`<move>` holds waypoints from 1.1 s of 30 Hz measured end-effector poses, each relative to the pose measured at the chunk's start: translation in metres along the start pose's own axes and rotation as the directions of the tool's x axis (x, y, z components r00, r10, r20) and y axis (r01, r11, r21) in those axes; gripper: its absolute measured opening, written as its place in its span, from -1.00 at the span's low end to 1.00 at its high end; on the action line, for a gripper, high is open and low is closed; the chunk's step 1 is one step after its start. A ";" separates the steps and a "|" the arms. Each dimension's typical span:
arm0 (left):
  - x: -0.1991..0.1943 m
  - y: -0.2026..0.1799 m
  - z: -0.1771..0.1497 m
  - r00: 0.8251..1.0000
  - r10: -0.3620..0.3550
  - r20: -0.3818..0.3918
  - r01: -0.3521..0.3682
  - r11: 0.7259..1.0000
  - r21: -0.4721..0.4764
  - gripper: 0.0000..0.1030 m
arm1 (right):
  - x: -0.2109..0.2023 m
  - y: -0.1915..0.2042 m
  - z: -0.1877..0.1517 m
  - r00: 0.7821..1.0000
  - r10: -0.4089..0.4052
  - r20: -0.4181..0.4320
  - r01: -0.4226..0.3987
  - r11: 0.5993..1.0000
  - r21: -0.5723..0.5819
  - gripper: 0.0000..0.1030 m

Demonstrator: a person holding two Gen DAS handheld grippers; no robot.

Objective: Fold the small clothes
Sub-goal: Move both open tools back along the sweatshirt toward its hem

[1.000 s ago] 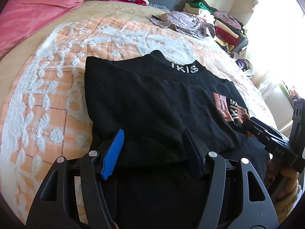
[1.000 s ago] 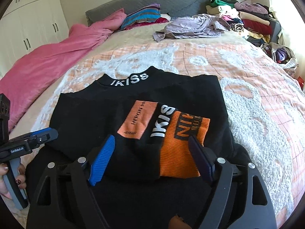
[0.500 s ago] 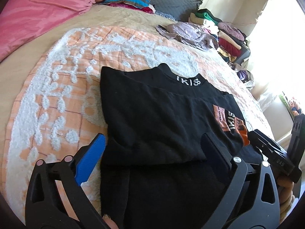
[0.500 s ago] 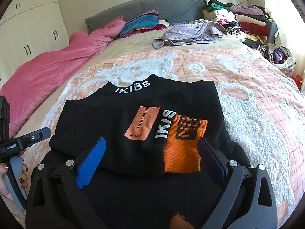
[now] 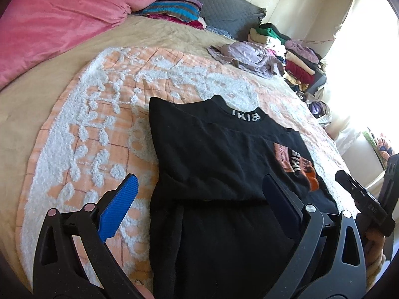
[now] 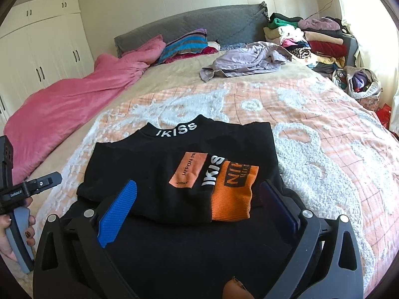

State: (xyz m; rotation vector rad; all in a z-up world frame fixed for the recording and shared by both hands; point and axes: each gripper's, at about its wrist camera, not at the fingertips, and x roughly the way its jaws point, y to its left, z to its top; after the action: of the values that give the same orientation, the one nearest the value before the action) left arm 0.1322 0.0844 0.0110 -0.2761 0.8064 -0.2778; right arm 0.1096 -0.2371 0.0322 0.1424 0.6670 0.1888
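Observation:
A black top [image 5: 214, 164] with a white "IKISS" collar and orange patches lies on the orange-and-white bedspread [image 5: 99, 129], its sleeves folded across the front. It also shows in the right wrist view [image 6: 159, 174], where the orange sleeve cuff [image 6: 232, 194] lies on top. My left gripper [image 5: 199, 199] is open and empty, held above the top's lower left part. My right gripper [image 6: 197, 204] is open and empty above the lower right part, fingertips near the folded cuff edge.
A pink duvet [image 6: 69, 104] lies along the left of the bed. A crumpled lilac garment [image 6: 247, 59] and a striped pillow [image 6: 187, 44] lie near the grey headboard. Stacked clothes [image 6: 314, 39] stand at the back right, with a bag of clothes [image 6: 359, 82] beside the bed.
Both grippers have opened wider and drawn back and up from the top. The top lies as it did, with the sleeves folded over.

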 end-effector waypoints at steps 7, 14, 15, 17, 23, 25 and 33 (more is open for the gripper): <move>-0.018 -0.004 -0.010 1.000 0.002 0.029 -0.002 1.000 0.009 0.81 | -0.010 0.006 -0.001 1.000 0.006 0.008 -0.006 1.000 -0.009 0.91; -0.029 -0.005 -0.015 0.999 0.006 0.040 -0.006 1.000 0.008 0.81 | -0.021 0.013 -0.001 1.000 0.013 0.020 -0.012 1.000 -0.025 0.91; -0.030 -0.006 -0.016 0.999 0.007 0.041 -0.007 1.000 0.008 0.81 | -0.023 0.014 0.000 1.000 0.012 0.021 -0.011 0.999 -0.030 0.91; -0.032 -0.006 -0.017 0.999 0.009 0.039 -0.009 1.000 0.010 0.81 | -0.026 0.015 0.000 1.000 0.012 0.022 -0.011 0.999 -0.038 0.91; -0.041 -0.014 -0.023 0.999 0.015 0.041 -0.016 0.999 0.031 0.81 | -0.037 0.019 -0.004 1.000 0.020 0.022 -0.019 0.998 -0.062 0.91; -0.044 -0.017 -0.025 0.999 0.016 0.042 -0.018 0.999 0.039 0.81 | -0.040 0.019 -0.006 1.000 0.025 0.017 -0.024 0.997 -0.068 0.91; -0.056 -0.026 -0.036 0.999 0.026 0.038 -0.028 0.998 0.064 0.81 | -0.050 0.020 -0.016 0.999 0.039 0.003 -0.039 0.996 -0.078 0.91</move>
State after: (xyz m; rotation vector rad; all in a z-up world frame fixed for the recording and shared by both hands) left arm 0.0655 0.0750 0.0331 -0.2092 0.7626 -0.2720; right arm 0.0583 -0.2279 0.0538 0.0813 0.6514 0.2514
